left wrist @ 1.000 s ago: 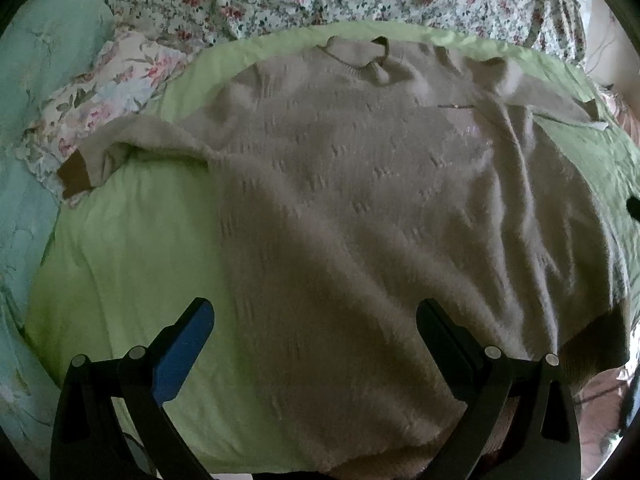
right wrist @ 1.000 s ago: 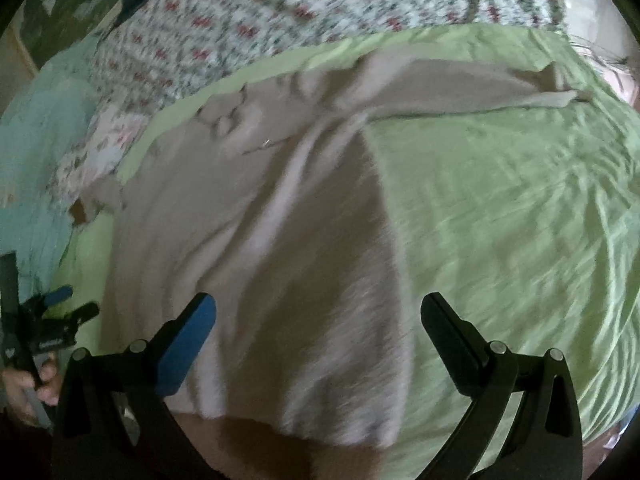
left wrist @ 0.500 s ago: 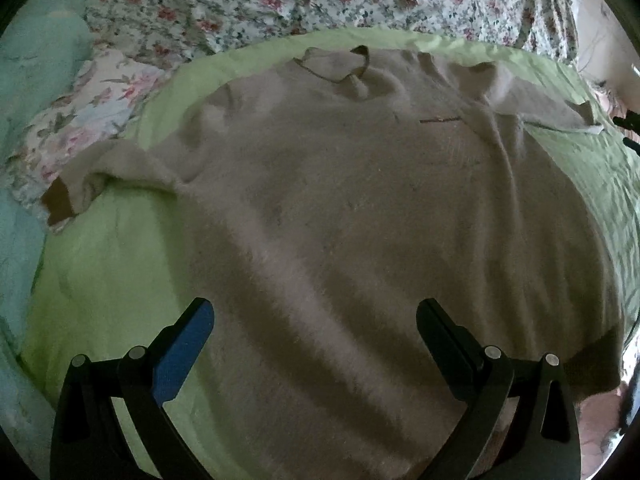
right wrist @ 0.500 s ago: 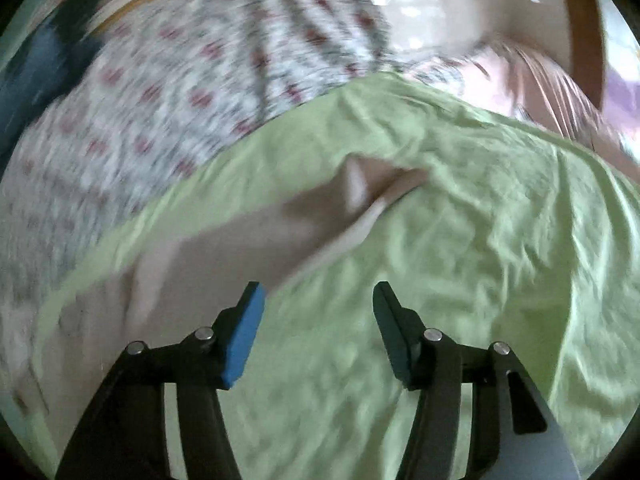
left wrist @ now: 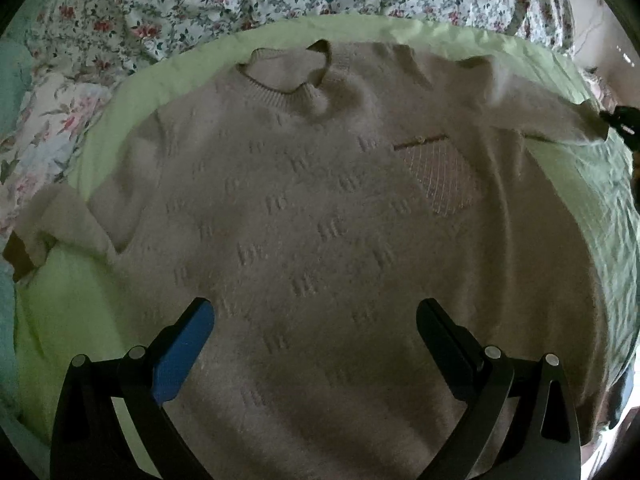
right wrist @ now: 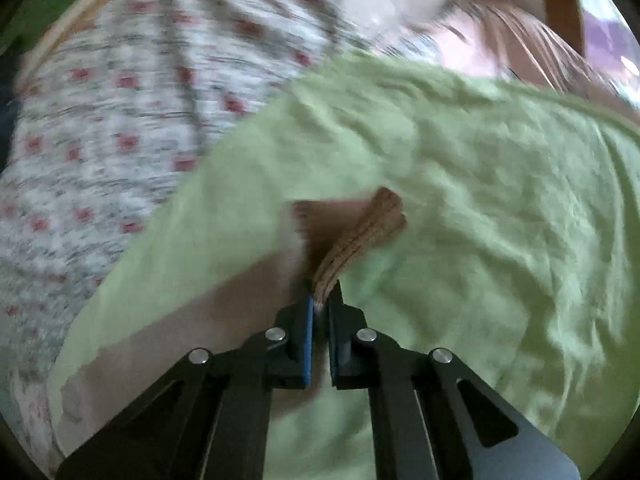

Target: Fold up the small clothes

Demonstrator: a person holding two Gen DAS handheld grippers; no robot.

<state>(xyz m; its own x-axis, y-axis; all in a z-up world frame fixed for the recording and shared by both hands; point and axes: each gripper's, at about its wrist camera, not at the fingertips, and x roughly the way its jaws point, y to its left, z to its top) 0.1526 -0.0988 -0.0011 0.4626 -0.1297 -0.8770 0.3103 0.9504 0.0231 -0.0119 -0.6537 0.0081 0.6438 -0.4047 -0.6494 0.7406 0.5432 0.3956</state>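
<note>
sweater (left wrist: 320,216) lies flat, face up, on green sheet (left wrist: 60,320) | my right gripper (right wrist: 320,300) has just closed, pinching cuff (right wrist: 360,236) to fold sleeve in | left gripper (left wrist: 316,320) spread wide, empty, above hem, ready.

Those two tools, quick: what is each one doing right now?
Left tool: open, holding nothing, over the sweater.
Right tool: just closed on the sweater's sleeve cuff.
</note>
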